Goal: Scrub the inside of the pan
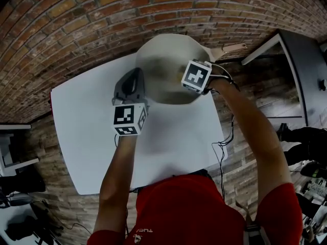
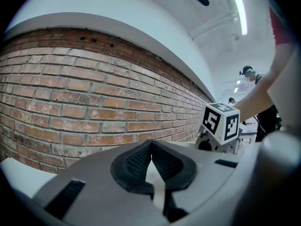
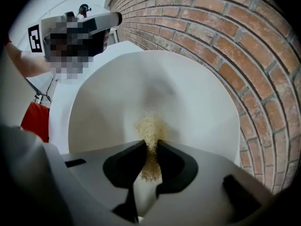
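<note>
Right gripper clamps a tan scouring pad inside the white pan. Left gripper is pinched together, empty, so hard scrubbing may slide the unheld pan.

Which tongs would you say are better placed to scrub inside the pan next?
Right. The right tongs grip the scrubber, which is inside the pan; the left tongs are shut, holding no scrubber, and face the brick wall.
</note>
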### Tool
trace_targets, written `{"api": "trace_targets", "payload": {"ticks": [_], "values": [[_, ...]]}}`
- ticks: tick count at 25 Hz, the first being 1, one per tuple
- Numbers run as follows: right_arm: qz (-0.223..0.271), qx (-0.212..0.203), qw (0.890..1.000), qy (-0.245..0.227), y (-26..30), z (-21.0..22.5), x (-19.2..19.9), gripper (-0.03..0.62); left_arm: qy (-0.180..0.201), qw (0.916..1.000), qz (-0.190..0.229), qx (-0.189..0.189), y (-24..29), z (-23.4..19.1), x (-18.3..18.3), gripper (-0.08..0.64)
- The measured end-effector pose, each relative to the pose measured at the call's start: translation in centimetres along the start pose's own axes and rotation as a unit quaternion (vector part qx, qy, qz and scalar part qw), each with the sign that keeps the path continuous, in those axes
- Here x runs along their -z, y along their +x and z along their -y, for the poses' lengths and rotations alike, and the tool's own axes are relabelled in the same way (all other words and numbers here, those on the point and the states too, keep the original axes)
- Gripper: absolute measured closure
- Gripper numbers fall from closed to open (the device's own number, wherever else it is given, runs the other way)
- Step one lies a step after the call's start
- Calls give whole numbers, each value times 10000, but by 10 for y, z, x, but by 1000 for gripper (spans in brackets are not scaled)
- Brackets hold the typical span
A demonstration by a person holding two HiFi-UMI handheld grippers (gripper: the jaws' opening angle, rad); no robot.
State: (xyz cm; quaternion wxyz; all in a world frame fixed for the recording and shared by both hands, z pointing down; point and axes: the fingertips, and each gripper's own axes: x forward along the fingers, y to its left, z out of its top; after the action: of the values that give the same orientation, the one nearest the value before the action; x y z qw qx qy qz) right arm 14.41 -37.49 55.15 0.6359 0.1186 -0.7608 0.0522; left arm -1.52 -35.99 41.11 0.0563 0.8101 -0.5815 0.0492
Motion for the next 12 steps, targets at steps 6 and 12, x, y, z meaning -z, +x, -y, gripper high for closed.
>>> {"api": "trace_targets", "payload": {"ticks": [6, 12], "values": [[319, 188, 9986, 376, -17, 5, 4, 517, 55, 9999, -32, 107, 3, 15, -3, 546], [1493, 411, 9808, 1186, -54, 4, -10, 517, 107, 9996, 24, 256, 4, 33, -11, 546]]}}
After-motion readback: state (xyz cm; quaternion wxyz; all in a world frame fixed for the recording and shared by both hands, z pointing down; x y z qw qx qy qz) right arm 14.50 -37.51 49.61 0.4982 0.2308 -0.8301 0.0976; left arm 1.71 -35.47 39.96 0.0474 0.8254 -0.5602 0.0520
